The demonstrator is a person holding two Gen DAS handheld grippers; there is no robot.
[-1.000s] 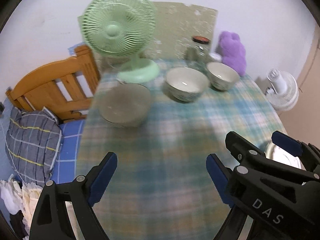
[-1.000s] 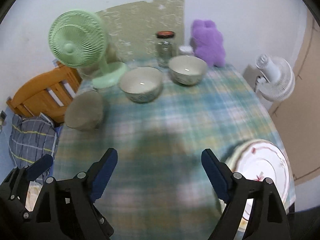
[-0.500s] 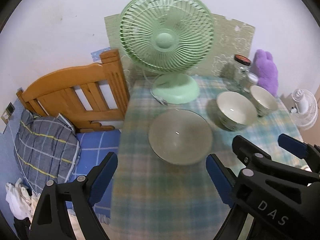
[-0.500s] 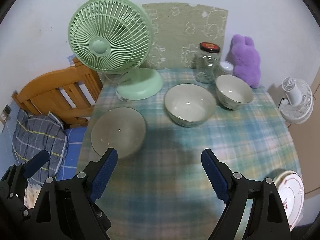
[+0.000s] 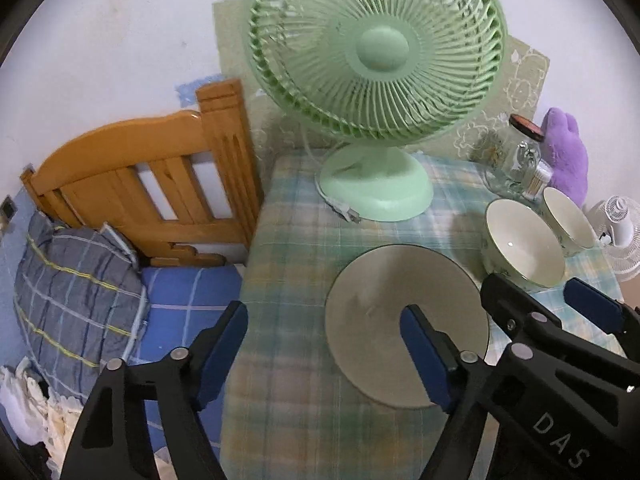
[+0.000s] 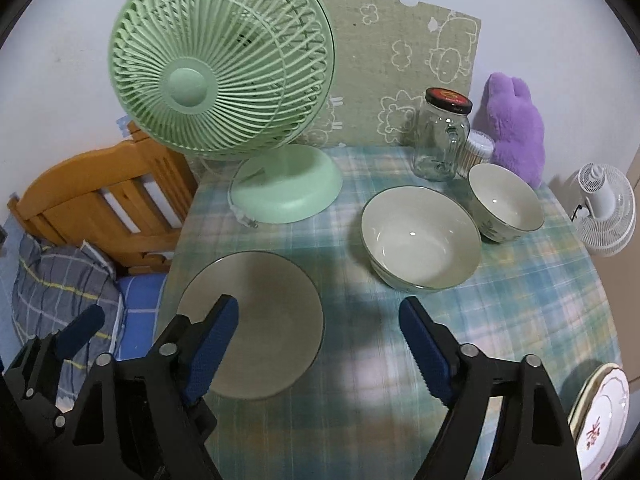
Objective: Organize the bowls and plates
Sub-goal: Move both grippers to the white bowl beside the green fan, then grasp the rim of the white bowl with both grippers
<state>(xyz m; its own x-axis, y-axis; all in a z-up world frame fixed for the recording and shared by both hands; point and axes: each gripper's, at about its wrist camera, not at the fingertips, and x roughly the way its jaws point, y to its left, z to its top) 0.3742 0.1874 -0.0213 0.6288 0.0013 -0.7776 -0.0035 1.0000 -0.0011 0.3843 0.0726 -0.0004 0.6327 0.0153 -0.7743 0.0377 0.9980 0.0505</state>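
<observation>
1. Here, the left hand-held gripper (image 5: 324, 338) hovers over the near left part of the surface with its blue-padded jaws spread wide and nothing between them; its right fingertip (image 5: 420, 332) overlaps the shallow grey-beige round plate (image 5: 384, 300) in the left wrist view, though whether it touches the plate cannot be told.
2. The right hand-held gripper (image 6: 318, 332) is likewise spread open and empty, above the checked cloth; its left fingertip (image 6: 218, 326) overlaps the same plate in its own view.
3. The shallow grey-beige plate lies flat on the pale green and blue checked tablecloth covering the surface (image 6: 520, 300), near the left edge.
4. Beyond the plate to the right sits a large cream ceramic bowl with a dark rim (image 6: 420, 236), upright and empty.
5. Just beside it, further right and back, stands a smaller cream ceramic bowl with a leaf pattern on its outside (image 6: 506, 202), apparently touching the larger one or nearly so.
6. At the near right edge of the surface lies a stack of white plates with red floral decoration (image 6: 600, 420), well apart from the bowls.
7. Behind the grey plate stands a mint-green plastic desk fan (image 6: 220, 76) on a round base.
8. At the back are a clear glass jar with a dark lid (image 6: 440, 140), a small tub of cotton swabs (image 6: 478, 152) and a purple plush toy (image 6: 516, 128).
9. To the left of the surface are a wooden headboard (image 5: 152, 184) and a grey checked pillow (image 5: 72, 292).
</observation>
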